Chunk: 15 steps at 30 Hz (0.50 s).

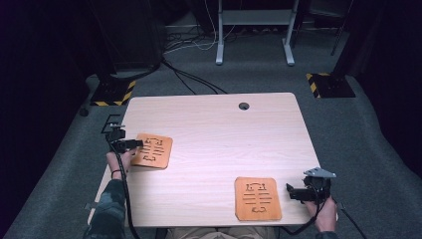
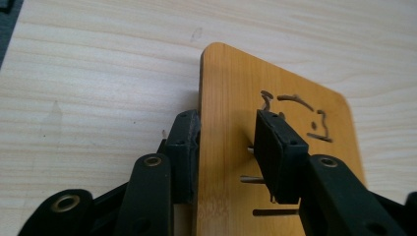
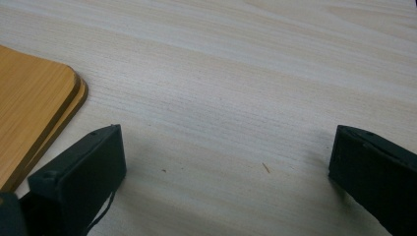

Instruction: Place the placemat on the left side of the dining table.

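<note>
Two orange wooden boards with cut-out slots lie on the pale table (image 1: 214, 144). The left board (image 1: 152, 150) (image 2: 231, 83) is near the table's left edge, turned a little. My left gripper (image 1: 135, 144) (image 2: 228, 123) straddles its near edge: one jaw sits beside the edge and the other over the board's face, with a narrow gap between them. The right board (image 1: 257, 198) lies near the front edge, and its rounded corner (image 3: 34, 113) appears in the right gripper view. My right gripper (image 1: 293, 191) (image 3: 226, 142) is just right of it, wide open over bare table.
A cable hole (image 1: 243, 106) sits near the table's far edge. On the grey carpet beyond stand a white desk frame (image 1: 254, 30), loose cables (image 1: 191, 79) and two stands with yellow-black striped bases (image 1: 113, 93) (image 1: 328, 84).
</note>
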{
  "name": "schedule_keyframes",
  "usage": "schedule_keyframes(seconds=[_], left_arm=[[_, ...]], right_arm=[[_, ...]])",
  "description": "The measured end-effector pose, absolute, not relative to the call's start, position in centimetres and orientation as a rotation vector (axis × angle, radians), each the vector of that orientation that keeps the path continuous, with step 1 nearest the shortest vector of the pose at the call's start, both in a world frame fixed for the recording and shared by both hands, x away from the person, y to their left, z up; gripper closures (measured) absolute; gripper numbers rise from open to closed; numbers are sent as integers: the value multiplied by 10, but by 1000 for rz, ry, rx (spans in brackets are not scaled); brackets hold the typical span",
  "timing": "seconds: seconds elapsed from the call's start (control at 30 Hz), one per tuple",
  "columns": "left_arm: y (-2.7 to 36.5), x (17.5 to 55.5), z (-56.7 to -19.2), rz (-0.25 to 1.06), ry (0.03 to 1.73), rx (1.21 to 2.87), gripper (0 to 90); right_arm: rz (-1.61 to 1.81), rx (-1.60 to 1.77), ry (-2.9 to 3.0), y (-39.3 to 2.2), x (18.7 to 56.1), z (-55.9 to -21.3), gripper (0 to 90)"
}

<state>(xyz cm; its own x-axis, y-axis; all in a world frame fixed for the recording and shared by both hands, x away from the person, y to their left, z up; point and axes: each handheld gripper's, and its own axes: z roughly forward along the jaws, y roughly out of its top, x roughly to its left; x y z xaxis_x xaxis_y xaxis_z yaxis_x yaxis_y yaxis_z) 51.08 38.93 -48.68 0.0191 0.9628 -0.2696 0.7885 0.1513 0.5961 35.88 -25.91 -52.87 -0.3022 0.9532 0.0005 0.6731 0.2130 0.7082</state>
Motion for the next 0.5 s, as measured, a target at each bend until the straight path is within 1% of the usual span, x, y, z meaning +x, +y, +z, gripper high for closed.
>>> schedule_keyframes(seconds=[0.07,0.1,0.13,0.2,0.23,0.3,0.33,0.5], left_arm=[[387,512,-488,383,1810,1668,602],[385,511,-487,419,1817,1703,587],[384,512,-489,431,1814,1706,552],[383,511,-491,425,1820,1717,517],[383,511,-492,447,1826,1727,485],[382,510,-494,425,1838,1725,451],[382,510,-493,429,1845,1725,420],[378,505,-488,429,1806,1744,307]], right_arm=[[853,1503,2054,-259,359,-529,0],[853,1504,2054,-259,359,-529,0],[854,1505,2053,-259,359,-529,0],[854,1505,2053,-259,359,-529,0],[854,1505,2053,-259,359,-529,0],[854,1505,2053,-259,359,-529,0],[854,1505,2053,-259,359,-529,0],[854,1505,2052,-259,359,-529,0]])
